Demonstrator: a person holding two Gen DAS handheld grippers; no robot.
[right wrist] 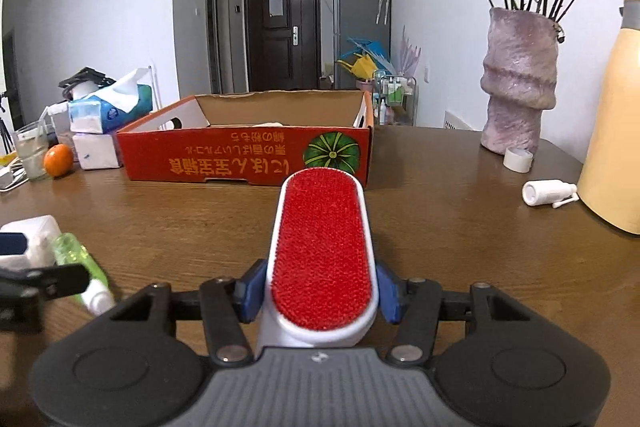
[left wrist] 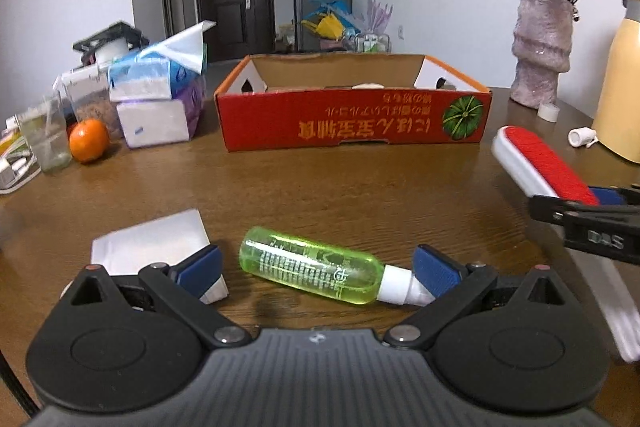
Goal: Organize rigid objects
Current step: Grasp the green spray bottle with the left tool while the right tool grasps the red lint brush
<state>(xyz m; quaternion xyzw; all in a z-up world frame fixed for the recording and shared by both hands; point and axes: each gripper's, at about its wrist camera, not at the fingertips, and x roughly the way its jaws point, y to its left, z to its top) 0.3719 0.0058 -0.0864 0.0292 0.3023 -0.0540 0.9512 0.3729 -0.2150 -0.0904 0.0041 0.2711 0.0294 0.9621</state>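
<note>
A green spray bottle (left wrist: 310, 264) with a white cap lies on its side on the wooden table (left wrist: 320, 183). My left gripper (left wrist: 318, 271) is open, with a finger on each side of the bottle. The bottle also shows in the right wrist view (right wrist: 76, 259). My right gripper (right wrist: 320, 291) is shut on a red and white lint brush (right wrist: 322, 251) and holds it above the table, pointing at the red cardboard box (right wrist: 248, 155). The brush also shows in the left wrist view (left wrist: 536, 163). The open box (left wrist: 352, 119) stands at the back of the table.
A white packet (left wrist: 152, 239) lies by my left finger. Tissue packs (left wrist: 160, 99), an orange (left wrist: 89, 141) and a glass (left wrist: 44, 139) stand at the left. A vase (right wrist: 518, 83), a yellow jug (right wrist: 616, 123), a white cap (right wrist: 518, 159) and a small white bottle (right wrist: 548, 193) are at the right.
</note>
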